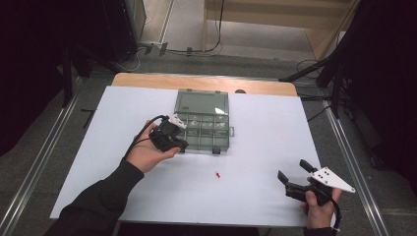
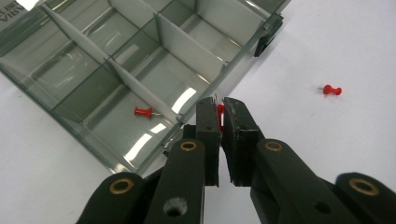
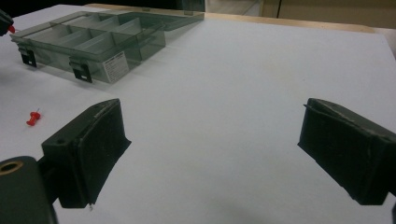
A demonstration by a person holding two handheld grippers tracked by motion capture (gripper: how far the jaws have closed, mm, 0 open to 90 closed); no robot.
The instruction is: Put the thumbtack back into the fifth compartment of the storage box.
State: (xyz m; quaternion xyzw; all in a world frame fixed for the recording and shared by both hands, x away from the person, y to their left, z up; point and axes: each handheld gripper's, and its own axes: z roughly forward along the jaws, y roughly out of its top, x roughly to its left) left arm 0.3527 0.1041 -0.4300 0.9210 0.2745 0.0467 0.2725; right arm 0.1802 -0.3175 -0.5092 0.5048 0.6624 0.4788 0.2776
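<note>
A clear grey compartment box (image 1: pixel 202 127) lies open on the white table, lid folded back. My left gripper (image 2: pixel 221 113) is shut on a red pushpin (image 2: pixel 220 111), held right at the box's near wall (image 2: pixel 205 95). One red pushpin (image 2: pixel 143 112) lies inside a near compartment. Another red pushpin (image 1: pixel 217 174) (image 2: pixel 332 90) (image 3: pixel 32 118) lies loose on the table in front of the box. My right gripper (image 1: pixel 291 173) (image 3: pixel 212 154) stands open near the front right of the table, nothing between its jaws. In the high view the left gripper (image 1: pixel 183 144) sits at the box's front left corner.
The box (image 3: pixel 98 39) has two black latches (image 3: pixel 81 70) on its front wall. The white sheet (image 1: pixel 255 147) covers a wooden table (image 1: pixel 206 82). Cables and dark stands crowd the floor beyond the far edge and at both sides.
</note>
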